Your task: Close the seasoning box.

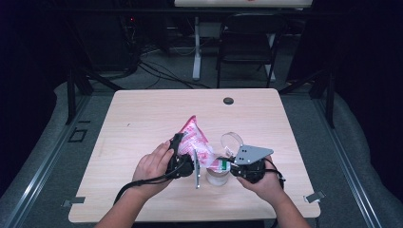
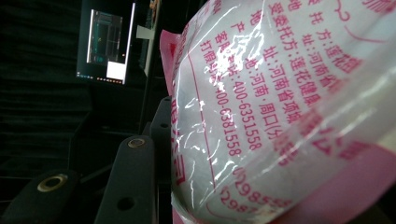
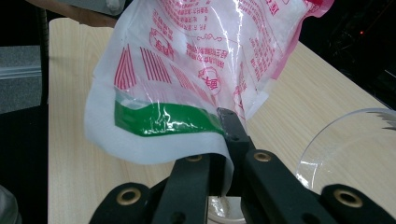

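A pink and white printed bag [image 1: 192, 137] of white granules hangs tilted over the table's near middle. My left gripper [image 1: 184, 160] is shut on the bag's side; in the left gripper view the bag [image 2: 271, 102] bulges against one black finger [image 2: 128, 182]. My right gripper [image 1: 229, 164] is shut on the bag's lower green-striped edge [image 3: 163, 119], with its fingertips [image 3: 227, 122] pinching the film. Under the bag's low corner stands a clear cup [image 1: 216, 176] with white contents.
A clear round lid [image 1: 231, 139] lies on the wooden table [image 1: 142, 118] just behind the right gripper and appears again as a clear lid [image 3: 348, 149] in the right gripper view. A cable hole [image 1: 228, 100] sits near the far edge. Behind the table stands a black chair [image 1: 249, 40].
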Available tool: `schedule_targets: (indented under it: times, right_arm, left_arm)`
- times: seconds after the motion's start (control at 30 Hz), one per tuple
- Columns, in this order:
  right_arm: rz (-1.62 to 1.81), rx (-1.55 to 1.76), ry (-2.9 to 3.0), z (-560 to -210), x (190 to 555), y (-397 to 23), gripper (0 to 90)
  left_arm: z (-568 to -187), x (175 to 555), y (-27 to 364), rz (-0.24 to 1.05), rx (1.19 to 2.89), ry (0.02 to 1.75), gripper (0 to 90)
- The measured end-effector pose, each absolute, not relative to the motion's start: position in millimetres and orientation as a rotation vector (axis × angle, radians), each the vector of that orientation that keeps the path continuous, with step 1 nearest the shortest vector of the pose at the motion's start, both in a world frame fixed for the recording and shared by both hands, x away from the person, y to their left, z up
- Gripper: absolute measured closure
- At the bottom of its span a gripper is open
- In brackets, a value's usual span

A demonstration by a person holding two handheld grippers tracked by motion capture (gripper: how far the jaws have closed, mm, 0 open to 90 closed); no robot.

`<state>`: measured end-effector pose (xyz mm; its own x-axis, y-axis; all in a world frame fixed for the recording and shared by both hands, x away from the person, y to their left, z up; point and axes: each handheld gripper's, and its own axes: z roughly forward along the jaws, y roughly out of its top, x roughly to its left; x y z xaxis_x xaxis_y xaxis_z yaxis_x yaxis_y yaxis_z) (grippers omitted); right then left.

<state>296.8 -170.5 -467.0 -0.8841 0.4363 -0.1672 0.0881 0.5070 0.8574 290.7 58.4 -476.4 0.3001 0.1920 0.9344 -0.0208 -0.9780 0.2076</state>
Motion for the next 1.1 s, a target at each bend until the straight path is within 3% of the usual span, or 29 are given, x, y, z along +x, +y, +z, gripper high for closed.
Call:
schedule_targets:
  times: [1.1]
  right_arm:
    - [1.319, 0.453, 2.394, -468.8, 299.2, -173.6, 89.9]
  left_arm:
    - [-472.0, 291.3, 53.4, 1.78, 2.367, 0.122, 59.9]
